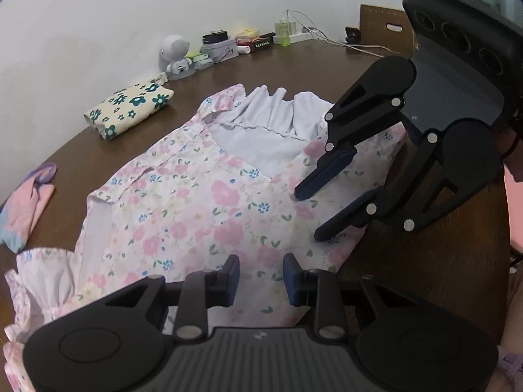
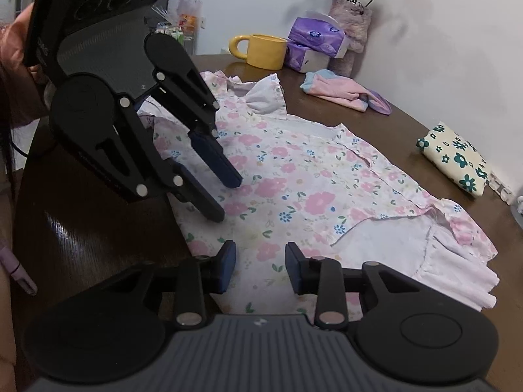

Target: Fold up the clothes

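A white garment [image 1: 196, 202] printed with pink and blue flowers lies spread flat on the brown table [image 1: 294, 65], its frilled white sleeve toward the back. In the left wrist view my left gripper [image 1: 261, 277] hovers open over the garment's near hem, with nothing between its pads. My right gripper [image 1: 310, 215] comes in from the right, open, tips just above the cloth's right edge. In the right wrist view the same garment [image 2: 310, 189] fills the middle. There the right gripper [image 2: 260, 264] stands open over it, and the left gripper [image 2: 225, 199] is open at the left edge.
A folded cream cloth with green flowers [image 1: 130, 107] [image 2: 457, 160] lies beside the garment. A pink and blue garment [image 1: 26, 202] [image 2: 343, 93] sits apart. A yellow mug [image 2: 264, 50], purple tissue packs [image 2: 313, 42], a vase [image 2: 349, 32] and a white figure [image 1: 176, 55] line the wall.
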Available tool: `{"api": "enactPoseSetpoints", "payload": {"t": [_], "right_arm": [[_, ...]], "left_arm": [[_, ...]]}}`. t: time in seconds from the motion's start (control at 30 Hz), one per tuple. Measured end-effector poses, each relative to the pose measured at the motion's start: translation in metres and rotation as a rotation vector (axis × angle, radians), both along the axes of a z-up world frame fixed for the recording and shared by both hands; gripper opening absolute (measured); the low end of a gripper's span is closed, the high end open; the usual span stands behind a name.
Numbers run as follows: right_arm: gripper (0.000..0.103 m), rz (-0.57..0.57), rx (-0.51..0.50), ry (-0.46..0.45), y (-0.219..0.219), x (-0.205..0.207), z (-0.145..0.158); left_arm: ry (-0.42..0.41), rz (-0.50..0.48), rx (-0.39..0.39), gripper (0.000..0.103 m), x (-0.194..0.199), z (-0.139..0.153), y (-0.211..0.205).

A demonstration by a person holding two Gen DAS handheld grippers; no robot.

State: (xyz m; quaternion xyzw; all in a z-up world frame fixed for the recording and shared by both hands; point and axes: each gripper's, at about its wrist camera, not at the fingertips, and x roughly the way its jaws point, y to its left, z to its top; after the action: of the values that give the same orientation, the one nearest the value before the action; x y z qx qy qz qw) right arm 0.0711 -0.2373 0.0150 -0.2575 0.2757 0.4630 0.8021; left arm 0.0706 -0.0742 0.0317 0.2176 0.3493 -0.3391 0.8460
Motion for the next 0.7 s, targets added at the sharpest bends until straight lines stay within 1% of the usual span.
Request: {"api": "enactPoseSetpoints", "payload": {"t": [0.13, 0.23, 0.4, 0.63, 0.7], "right_arm": [[0.033, 0.013, 0.022, 0.029, -0.011, 0.008, 0.0], [0.033, 0.015, 0.027, 0.049, -0.021, 0.015, 0.0], [0.033, 0.023, 0.036, 0.081, -0.048, 0.021, 0.0], [0.035, 0.024, 0.002, 0.093, -0.092, 0.026, 0.003], [0.035, 0.02, 0.012, 0.108, -0.105, 0.029, 0.004]], "left_arm": [[0.014, 0.03, -0.025, 0.028, 0.001, -0.001, 0.009], [0.027, 0.071, -0.045, 0.03, 0.001, -0.001, 0.019], [0.055, 0.136, -0.079, 0.031, 0.001, -0.001, 0.033], [0.076, 0.192, -0.066, 0.031, 0.001, 0.002, 0.036], [0.083, 0.206, -0.063, 0.032, 0.001, 0.002, 0.037]]}}
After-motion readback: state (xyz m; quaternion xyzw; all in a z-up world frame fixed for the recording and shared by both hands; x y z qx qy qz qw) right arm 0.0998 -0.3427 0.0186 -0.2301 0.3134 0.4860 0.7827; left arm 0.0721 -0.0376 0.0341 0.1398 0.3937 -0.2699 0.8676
